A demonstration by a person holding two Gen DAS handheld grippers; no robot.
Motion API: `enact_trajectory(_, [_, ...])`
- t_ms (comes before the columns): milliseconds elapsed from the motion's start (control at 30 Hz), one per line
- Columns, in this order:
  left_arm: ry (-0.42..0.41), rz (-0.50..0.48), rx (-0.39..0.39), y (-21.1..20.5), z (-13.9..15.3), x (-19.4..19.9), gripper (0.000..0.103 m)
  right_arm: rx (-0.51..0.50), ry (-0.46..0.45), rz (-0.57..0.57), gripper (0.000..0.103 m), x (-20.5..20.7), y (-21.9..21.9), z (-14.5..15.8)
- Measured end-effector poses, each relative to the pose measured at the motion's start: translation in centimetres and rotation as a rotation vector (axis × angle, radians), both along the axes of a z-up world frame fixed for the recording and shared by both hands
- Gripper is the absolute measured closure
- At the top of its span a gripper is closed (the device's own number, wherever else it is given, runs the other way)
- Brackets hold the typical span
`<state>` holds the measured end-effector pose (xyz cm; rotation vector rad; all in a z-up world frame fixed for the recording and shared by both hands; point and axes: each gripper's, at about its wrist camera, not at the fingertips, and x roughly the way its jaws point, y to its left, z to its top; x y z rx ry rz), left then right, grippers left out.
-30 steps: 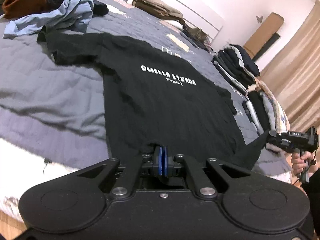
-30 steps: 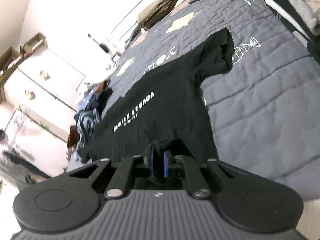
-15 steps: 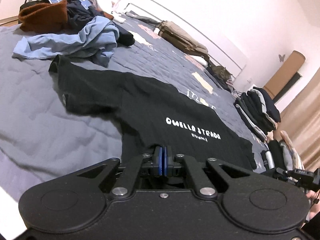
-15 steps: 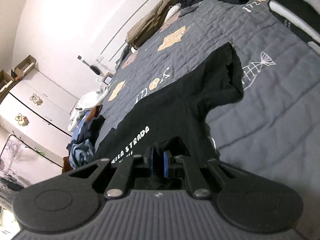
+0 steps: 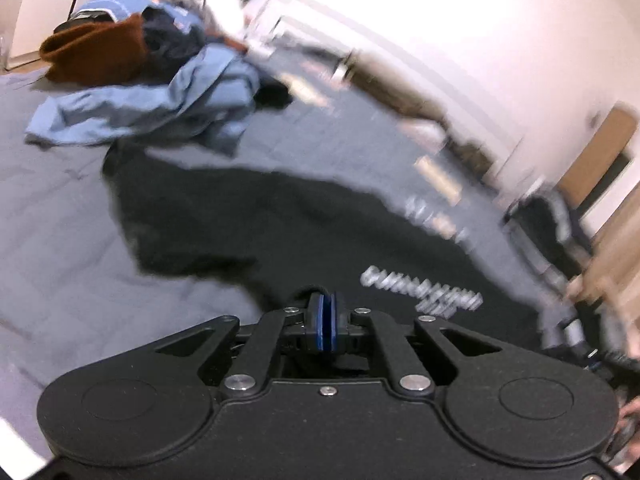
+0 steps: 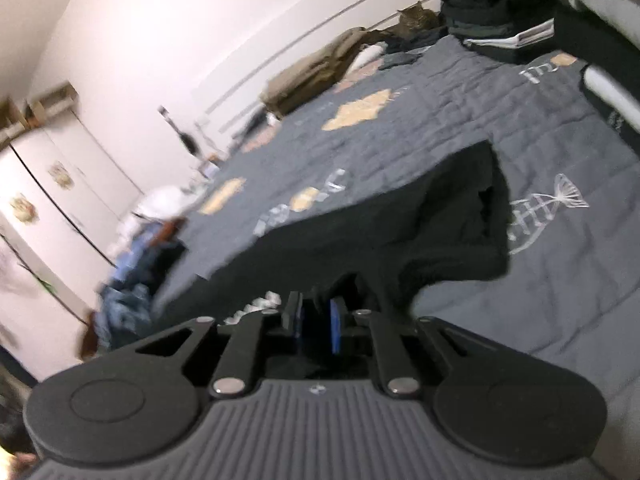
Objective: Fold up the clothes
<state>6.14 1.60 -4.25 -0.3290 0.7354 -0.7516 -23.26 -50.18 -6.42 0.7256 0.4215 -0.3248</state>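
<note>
We have the black T-shirt (image 5: 248,224) spread across the bed (image 5: 52,240), its hem end raised toward us, one sleeve (image 6: 472,216) lying flat on the quilt. Our left claw (image 5: 323,322) is clenched on the shirt's hem, blue pads pressed together with dark cloth bunched above them. Our right claw (image 6: 316,326) shows a narrow gap between its pads with black fabric filling it, so we judge it is grasping the hem's other corner.

As for progress, the shirt is not yet folded: it lies open at full width, white lettering (image 5: 420,286) facing up. A pile of folded dark clothes (image 6: 492,20) sits along the far edge, and a loose heap (image 5: 152,92) of blue and rust-brown garments waits near the other sleeve, so we judge more remains.

The shirt is soft, matte knit that sags and creases easily. The quilt is grey, stitched, printed with a white fish skeleton (image 6: 544,212).
</note>
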Motion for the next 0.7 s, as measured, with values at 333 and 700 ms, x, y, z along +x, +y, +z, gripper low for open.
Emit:
enact_trajectory(333, [-0.029,0.075,0.12,1.1,-0.1,-1.3,0.055,-0.029,-0.015,-0.049,0.057,-3.4,0.1,0.6])
enact_trajectory(700, [0.078,0.111,0.051,0.2,-1.8,-6.1,0.055,0.048,0.046,-0.02,0.057,-5.5,3.7,0.1])
